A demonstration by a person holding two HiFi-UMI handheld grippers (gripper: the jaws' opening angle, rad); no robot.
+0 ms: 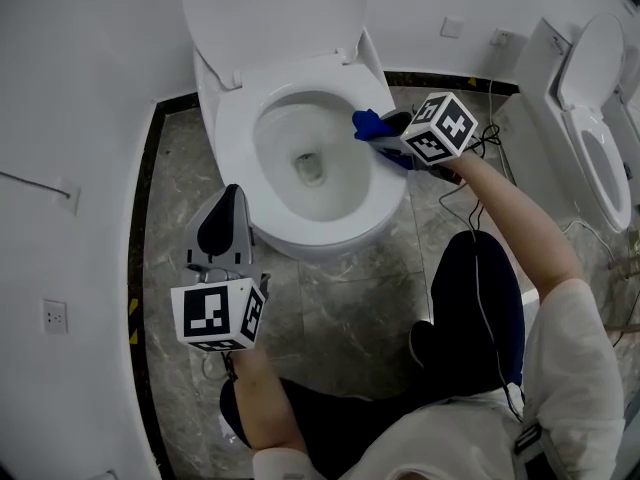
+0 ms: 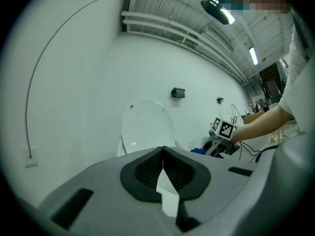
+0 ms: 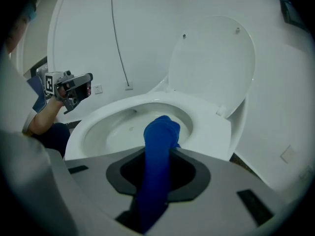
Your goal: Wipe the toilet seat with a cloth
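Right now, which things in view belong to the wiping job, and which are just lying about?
Job:
cloth, clamped in the right gripper
toilet seat

Just about:
left gripper, shut on nothing
second toilet
wall socket

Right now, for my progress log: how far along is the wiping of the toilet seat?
Done: lid up, right gripper shut on the blue cloth. In hand: the cloth is on the right side of the toilet seat, by its inner edge. Left: no wiped stretch can be told, so likely the rest of the ring. The left gripper hangs shut, empty, off the seat.
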